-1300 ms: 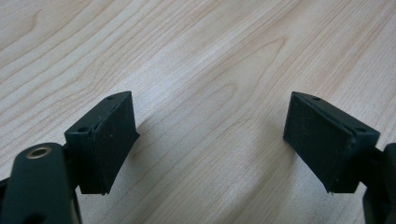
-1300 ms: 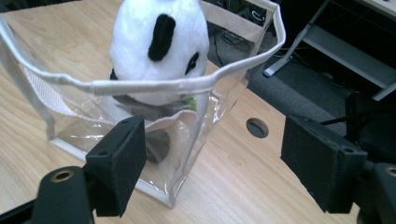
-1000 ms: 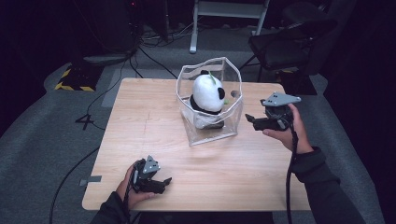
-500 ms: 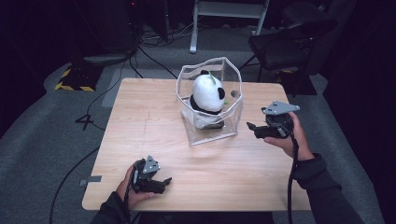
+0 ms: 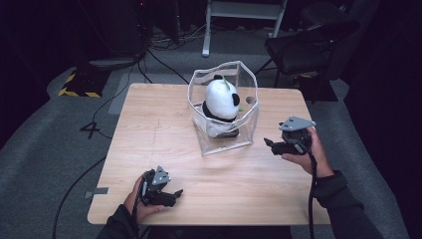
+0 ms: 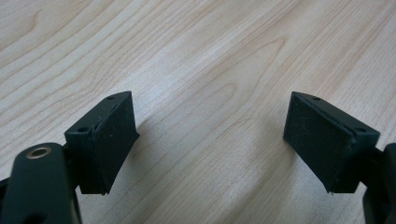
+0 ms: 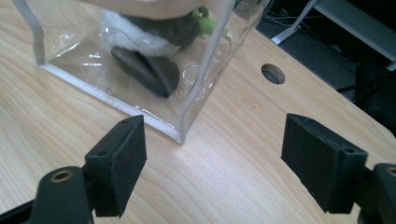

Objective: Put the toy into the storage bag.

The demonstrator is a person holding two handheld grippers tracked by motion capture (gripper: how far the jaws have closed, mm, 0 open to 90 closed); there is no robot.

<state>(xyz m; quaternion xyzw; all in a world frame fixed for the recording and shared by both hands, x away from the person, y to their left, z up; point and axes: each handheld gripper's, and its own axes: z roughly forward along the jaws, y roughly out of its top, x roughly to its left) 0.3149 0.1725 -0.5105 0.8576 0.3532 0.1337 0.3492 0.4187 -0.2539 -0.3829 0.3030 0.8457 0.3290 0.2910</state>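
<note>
the right tool, jaws wide and empty, points at the clear bag's near corner. the panda sits upright inside. the left tool, open and empty, rests well apart on the tabletop.

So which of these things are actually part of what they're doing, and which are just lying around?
Part of the job:
- clear bag, standing open on the table
- toy panda sitting inside it
- right gripper, open, close beside the bag
- left gripper, open, over bare wood

Just lying about:
- chair
- floor cables
- striped floor block
</note>
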